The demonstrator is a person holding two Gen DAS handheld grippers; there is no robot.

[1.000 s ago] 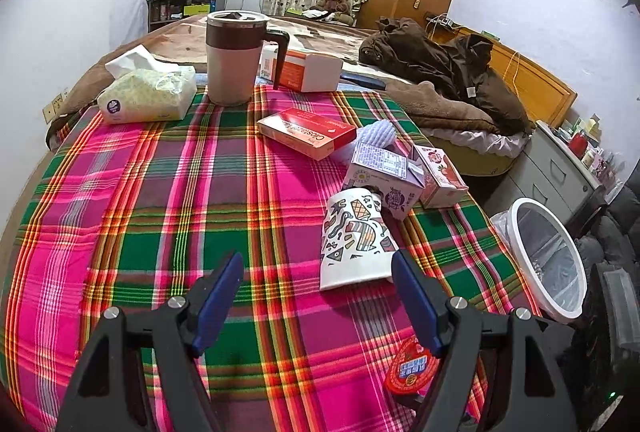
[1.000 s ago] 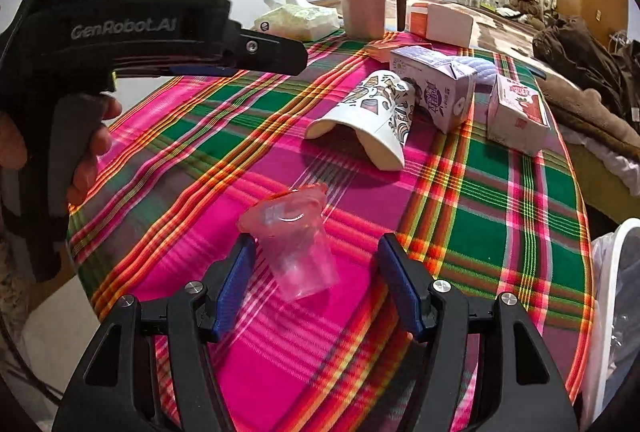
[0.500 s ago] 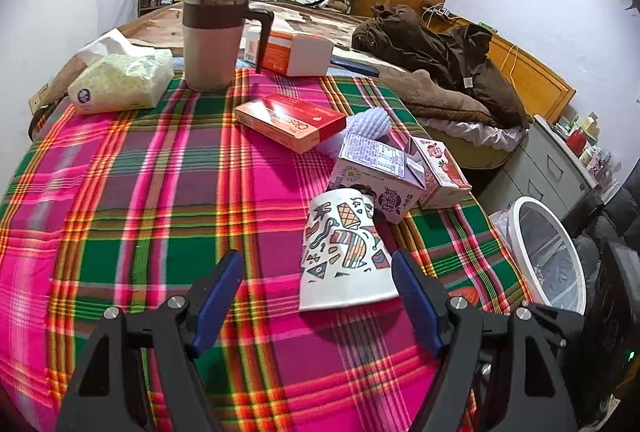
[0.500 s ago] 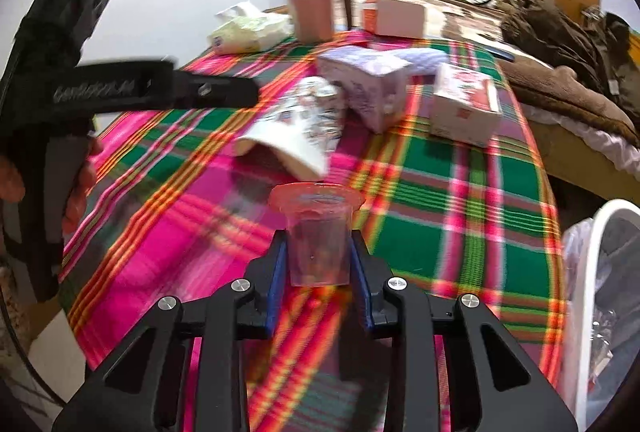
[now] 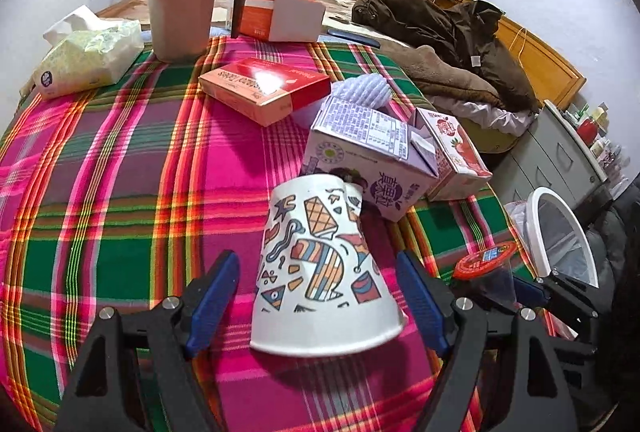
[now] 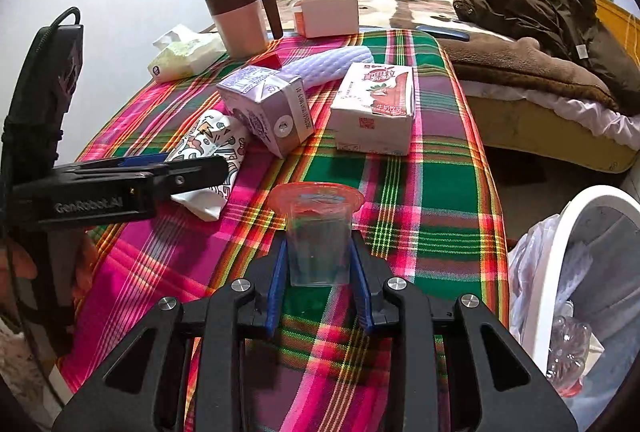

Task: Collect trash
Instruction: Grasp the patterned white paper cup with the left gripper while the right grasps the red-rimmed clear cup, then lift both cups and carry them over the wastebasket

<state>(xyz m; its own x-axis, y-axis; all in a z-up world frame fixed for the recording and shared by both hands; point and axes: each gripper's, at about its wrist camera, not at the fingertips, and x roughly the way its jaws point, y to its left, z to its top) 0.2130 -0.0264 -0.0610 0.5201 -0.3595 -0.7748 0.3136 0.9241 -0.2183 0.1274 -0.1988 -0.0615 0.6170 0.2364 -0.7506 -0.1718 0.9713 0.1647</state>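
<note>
**Paper cup between open left gripper, small plastic cup held in right**

Lying on its side on the plaid table (image 5: 100,160), a paper cup (image 5: 320,272), directly ahead of the left gripper (image 5: 318,302) and between its two blue fingers (image 5: 212,296). Long axis running away from the gripper, the wide open rim toward the camera, the crumpled narrow base touching the purple carton (image 5: 372,160) behind. Jaws wide, just opened a little further, with a gap on each side of the cup; not pressing it. Far nearer to this cup than the other hand.

Right gripper (image 6: 320,268) closed narrow on a small clear plastic cup (image 6: 318,232) with a red foil lid, held upright above the table. White bin (image 6: 576,272) with a plastic liner standing on the floor to the right of this gripper, beyond the table edge, an empty bottle already inside.

Paper cup white, printed with colourful shapes, dented in the wall; likely soft under a squeeze, so probably a gentle close across its middle.
</note>
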